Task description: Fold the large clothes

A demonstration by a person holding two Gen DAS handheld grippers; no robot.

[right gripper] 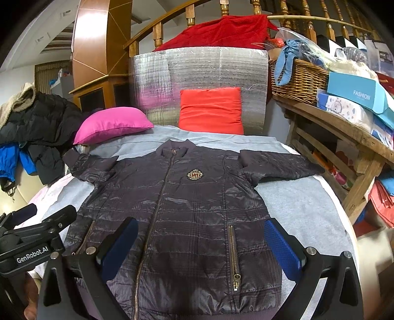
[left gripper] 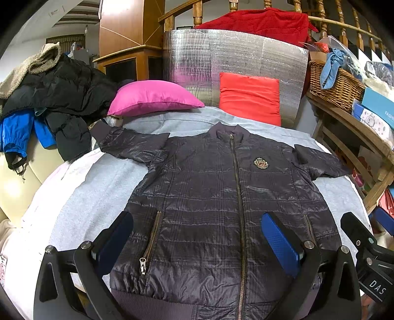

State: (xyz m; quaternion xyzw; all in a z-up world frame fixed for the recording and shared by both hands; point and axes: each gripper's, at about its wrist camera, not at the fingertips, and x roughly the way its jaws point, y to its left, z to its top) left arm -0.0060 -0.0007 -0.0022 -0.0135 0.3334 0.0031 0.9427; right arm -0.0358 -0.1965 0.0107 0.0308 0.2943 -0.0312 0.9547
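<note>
Hovering low over the jacket hem: left hand-held gripper (left gripper: 197, 243), jaws spread wide, blue pads apart, nothing between them. Just beside it, right hand-held gripper (right gripper: 202, 248), also wide open and holding nothing, above the right half of the hem. Under both, dark quilted jacket (left gripper: 209, 209) lying flat and face up on the grey blanket (left gripper: 93, 197), zipped to the collar, both sleeves stretched out sideways, ribbed hem nearest, small gold crest badge (left gripper: 261, 163) on the chest. Beyond the collar, pink pillow (left gripper: 152, 97) on the left and orange cushion (left gripper: 250, 98) leaning upright against a silver foil mat (left gripper: 221, 54). Far left, heap of black and blue coats (left gripper: 49, 103). Far right, wicker basket (right gripper: 298, 78) on a wooden shelf (right gripper: 344, 128), next to a blue box (right gripper: 357, 91). At the very back, red blanket (right gripper: 221, 32) under a wooden railing (right gripper: 187, 17).
</note>
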